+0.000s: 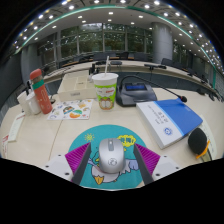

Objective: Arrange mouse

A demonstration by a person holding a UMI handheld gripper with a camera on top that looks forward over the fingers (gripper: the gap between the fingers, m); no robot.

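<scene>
There, the hand-held gripper (110, 172) stood with its fingers apart, the grey mouse (110, 155) lying between them on a round teal mouse mat (92, 146) on the worktop (60, 135); a green-labelled cup (105, 89) stood beyond.

Grey mouse (110, 156) rests on a teal round mousepad (112, 146).

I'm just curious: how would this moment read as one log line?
mouse on round mat, between fingers | gripper open, not gripping | cup beyond
</scene>
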